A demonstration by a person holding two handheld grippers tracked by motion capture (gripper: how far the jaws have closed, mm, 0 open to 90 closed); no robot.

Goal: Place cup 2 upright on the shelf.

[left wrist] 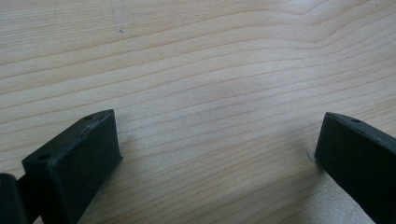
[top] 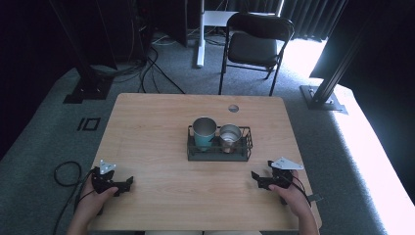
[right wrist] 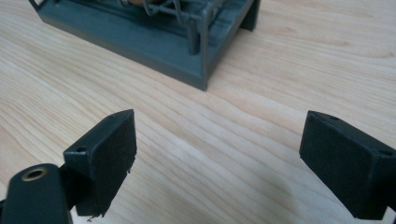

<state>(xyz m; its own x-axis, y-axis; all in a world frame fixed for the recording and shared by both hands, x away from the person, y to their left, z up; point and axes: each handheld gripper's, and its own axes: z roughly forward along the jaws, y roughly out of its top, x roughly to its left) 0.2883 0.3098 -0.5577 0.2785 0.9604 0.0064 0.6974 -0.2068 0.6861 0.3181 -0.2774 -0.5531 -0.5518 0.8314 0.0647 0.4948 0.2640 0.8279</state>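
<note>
A dark wire rack (top: 219,152) stands at the middle of the wooden table (top: 156,122). Inside it, a teal cup (top: 204,132) stands upright on the left and a shiny metal cup (top: 229,136) on the right. My left gripper (top: 128,184) rests near the front left edge, open, with bare wood between its jaws (left wrist: 215,140). My right gripper (top: 256,179) lies near the front right, open and empty (right wrist: 219,140). It points at the rack's near corner (right wrist: 116,39), a short way off.
A round cable hole (top: 233,108) sits in the table behind the rack. Beyond the table stands a black folding chair (top: 254,41). Cables (top: 66,172) lie on the grey carpet at the left, and black frame posts (top: 85,73) stand on both sides.
</note>
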